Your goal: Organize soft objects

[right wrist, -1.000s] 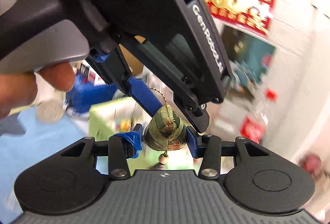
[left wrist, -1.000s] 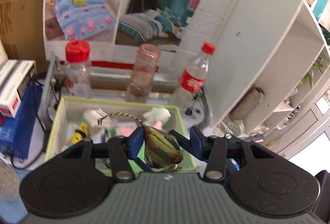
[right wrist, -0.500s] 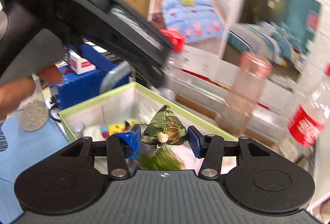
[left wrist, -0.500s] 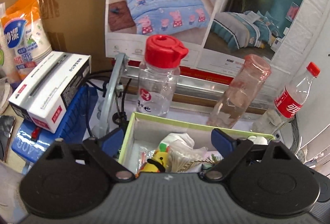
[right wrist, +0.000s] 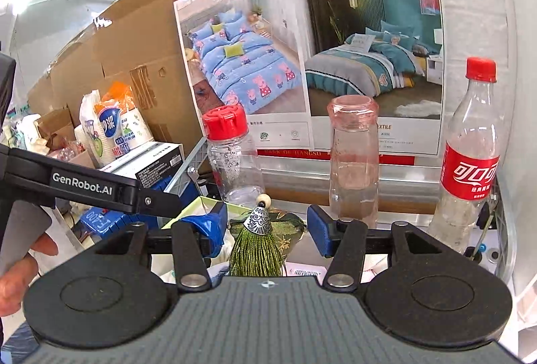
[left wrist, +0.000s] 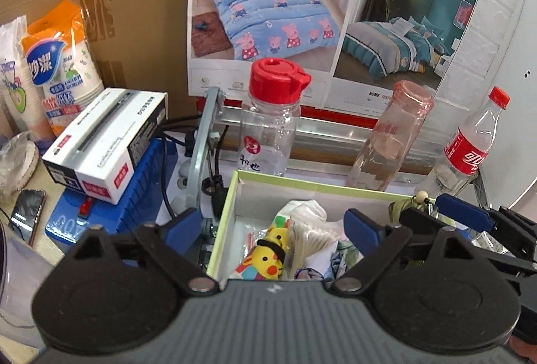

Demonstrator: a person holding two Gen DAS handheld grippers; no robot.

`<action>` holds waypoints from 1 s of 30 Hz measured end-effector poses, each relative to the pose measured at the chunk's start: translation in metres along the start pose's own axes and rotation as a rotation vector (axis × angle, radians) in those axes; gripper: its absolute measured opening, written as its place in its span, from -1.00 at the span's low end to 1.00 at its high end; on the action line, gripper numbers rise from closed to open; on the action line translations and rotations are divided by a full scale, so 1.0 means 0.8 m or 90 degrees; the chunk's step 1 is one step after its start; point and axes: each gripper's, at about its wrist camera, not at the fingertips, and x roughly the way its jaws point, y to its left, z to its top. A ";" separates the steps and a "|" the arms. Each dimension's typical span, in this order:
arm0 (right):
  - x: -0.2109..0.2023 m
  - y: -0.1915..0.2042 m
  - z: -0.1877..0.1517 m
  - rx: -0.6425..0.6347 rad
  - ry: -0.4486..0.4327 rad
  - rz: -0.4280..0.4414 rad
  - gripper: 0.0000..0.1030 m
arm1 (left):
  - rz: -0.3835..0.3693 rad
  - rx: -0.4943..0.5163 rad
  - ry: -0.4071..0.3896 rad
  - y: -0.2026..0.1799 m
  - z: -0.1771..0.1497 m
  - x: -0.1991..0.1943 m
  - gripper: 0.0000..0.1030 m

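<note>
A light-green box (left wrist: 231, 196) holds several soft things, among them a yellow duck toy (left wrist: 268, 260) and white cloths. My left gripper (left wrist: 273, 223) is open and empty above the box's near left part. My right gripper (right wrist: 266, 223) is open; the green silk pouch (right wrist: 288, 223) with its silver cap and green tassel (right wrist: 256, 250) lies loose between its jaws over the box. In the left wrist view the right gripper (left wrist: 433, 216) is at the box's right side with the pouch (left wrist: 401, 206) between its fingers.
Behind the box stand a red-capped clear jar (left wrist: 272, 125), a pink clear bottle (left wrist: 392, 139) and a cola bottle (left wrist: 470, 149). Left are a blue case (left wrist: 110, 199) with a white carton (left wrist: 104, 142), paper cups (left wrist: 63, 62), a phone (left wrist: 27, 213). A white shelf stands right.
The left gripper let go of the green pouch, opened and drew back left. The right gripper carried the pouch over the box and has opened around it.
</note>
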 end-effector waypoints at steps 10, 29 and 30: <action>0.031 -0.003 0.003 -0.006 0.034 -0.076 -0.23 | -0.015 -0.009 0.020 0.013 -0.013 -0.003 0.77; -0.052 0.049 -0.036 0.048 0.007 -0.052 -0.19 | -0.014 0.021 -0.025 0.004 -0.094 -0.093 0.77; -0.061 0.055 -0.039 0.049 -0.001 -0.053 -0.19 | -0.013 0.024 -0.032 0.003 -0.101 -0.103 0.77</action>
